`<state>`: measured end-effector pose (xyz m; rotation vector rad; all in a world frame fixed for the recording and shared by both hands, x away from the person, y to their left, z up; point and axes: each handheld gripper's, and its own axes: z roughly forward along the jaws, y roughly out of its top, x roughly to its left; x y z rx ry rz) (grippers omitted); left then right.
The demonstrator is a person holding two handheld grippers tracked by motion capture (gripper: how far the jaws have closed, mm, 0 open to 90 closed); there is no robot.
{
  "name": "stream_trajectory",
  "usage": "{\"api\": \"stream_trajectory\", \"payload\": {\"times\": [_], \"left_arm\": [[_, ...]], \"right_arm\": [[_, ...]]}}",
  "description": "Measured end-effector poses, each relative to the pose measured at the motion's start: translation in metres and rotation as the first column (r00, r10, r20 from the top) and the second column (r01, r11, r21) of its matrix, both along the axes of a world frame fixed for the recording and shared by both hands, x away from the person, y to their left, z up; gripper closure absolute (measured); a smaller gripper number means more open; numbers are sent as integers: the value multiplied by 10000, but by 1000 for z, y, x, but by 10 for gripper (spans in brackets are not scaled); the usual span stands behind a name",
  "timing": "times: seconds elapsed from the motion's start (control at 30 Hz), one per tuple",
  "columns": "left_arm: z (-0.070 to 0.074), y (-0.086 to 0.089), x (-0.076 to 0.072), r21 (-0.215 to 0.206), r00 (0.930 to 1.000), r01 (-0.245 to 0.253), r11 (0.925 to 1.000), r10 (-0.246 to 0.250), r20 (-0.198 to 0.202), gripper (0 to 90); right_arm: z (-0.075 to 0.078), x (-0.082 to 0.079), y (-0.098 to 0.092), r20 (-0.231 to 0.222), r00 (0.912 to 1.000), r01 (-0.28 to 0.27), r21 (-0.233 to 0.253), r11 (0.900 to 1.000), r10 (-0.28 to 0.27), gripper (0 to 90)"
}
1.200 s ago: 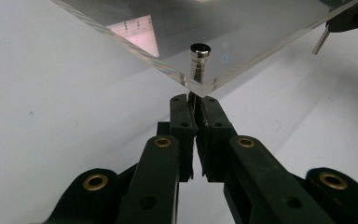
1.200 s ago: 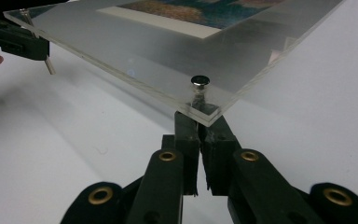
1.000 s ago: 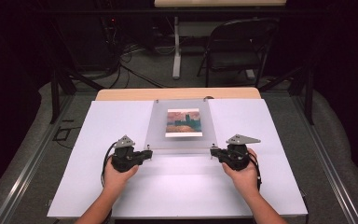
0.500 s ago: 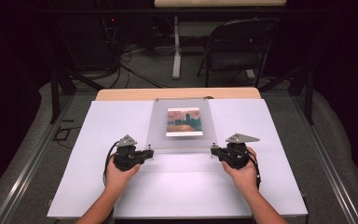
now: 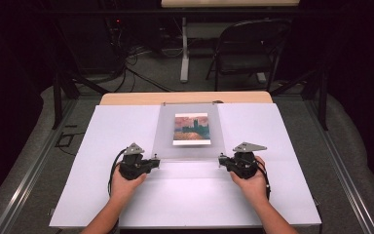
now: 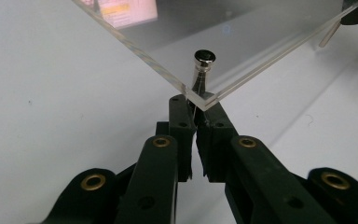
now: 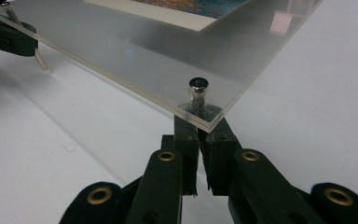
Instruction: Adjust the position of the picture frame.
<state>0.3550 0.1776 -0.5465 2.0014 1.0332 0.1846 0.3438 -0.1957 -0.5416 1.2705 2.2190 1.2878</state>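
White paper is covering the table (image 5: 126, 126). Both claws, left gripper (image 5: 152, 162) and right gripper (image 5: 223, 161), are pinching the clear plastic picture frame's (image 5: 189, 146) near corners, probably lifting; next they must rise together.

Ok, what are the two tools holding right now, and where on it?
Both hold the clear acrylic picture frame: the left tool is shut on its near left corner, the right tool on its near right corner, each just below a silver corner stud.

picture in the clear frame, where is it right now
In the high view the picture lies mid-table inside the acrylic frame, beyond and between both hand-held grippers.
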Motion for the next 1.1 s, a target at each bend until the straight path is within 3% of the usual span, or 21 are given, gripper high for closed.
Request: {"api": "stream_trajectory", "payload": {"times": [0.33,1.1], "left_arm": [[-4,-1,0,168,10000,-10,9999,11,-36,844],[-4,-2,-2,93,10000,-26,10000,26,-61,842]], "right_arm": [[-4,0,1,-128,9999,-43,-169,9998,41,851],[-7,-1,-1,-141,9999,22,49,10000,-21,849]]}}
